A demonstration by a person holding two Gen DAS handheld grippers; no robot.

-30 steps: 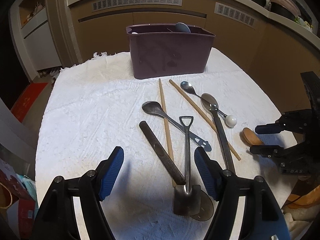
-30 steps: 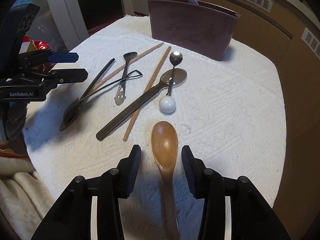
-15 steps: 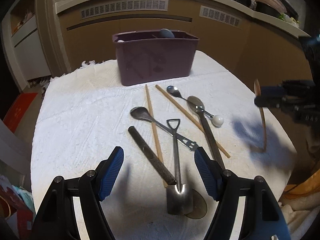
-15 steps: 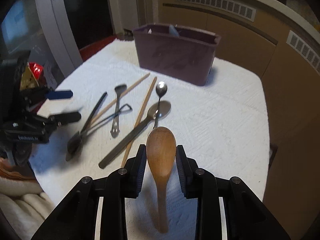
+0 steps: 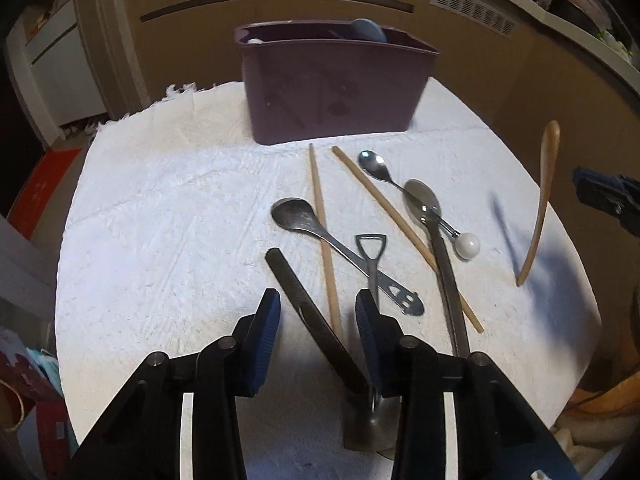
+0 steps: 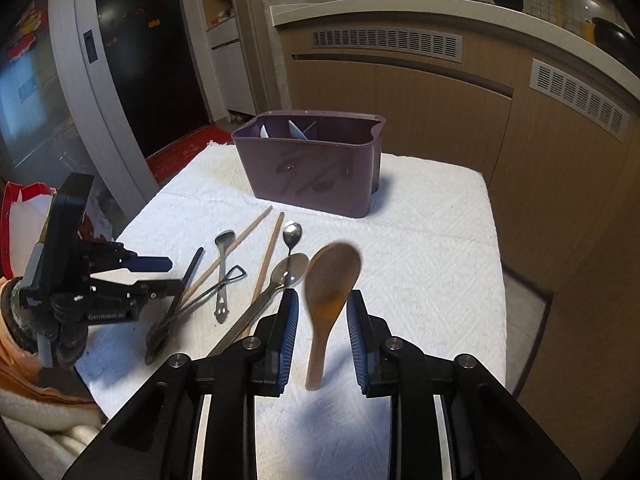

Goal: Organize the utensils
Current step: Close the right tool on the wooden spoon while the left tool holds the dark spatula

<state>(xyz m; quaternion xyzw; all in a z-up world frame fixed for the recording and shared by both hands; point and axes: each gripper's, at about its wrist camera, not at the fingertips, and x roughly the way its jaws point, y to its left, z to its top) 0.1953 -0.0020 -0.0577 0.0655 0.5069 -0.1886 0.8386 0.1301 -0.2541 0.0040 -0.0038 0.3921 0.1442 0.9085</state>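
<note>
A wooden spoon (image 6: 330, 304) stands between the pads of my right gripper (image 6: 322, 334), bowl up and blurred, with a gap on each side; it looks loose, its handle tip near the cloth. It also shows in the left wrist view (image 5: 540, 204), next to my right gripper (image 5: 608, 200). My left gripper (image 5: 318, 330) is open, low over the black handle (image 5: 312, 316) and the shovel-shaped spoon (image 5: 372, 280). Chopsticks (image 5: 322, 236) and metal spoons (image 5: 424, 204) lie on the white cloth (image 5: 168, 216). The purple utensil bin (image 5: 332, 80) stands behind.
The bin (image 6: 312, 162) holds a few utensils. The cloth-covered table (image 6: 432, 280) drops off at right and front. Wooden cabinets (image 6: 420, 92) stand behind. A red bag (image 6: 24, 208) and towels (image 6: 36, 420) lie at left. My left gripper (image 6: 156, 274) hovers by the utensils.
My right gripper lifted the wooden spoon off the cloth, then its jaws widened and the spoon tilted. My left gripper moved forward over the utensils and its jaws narrowed.
</note>
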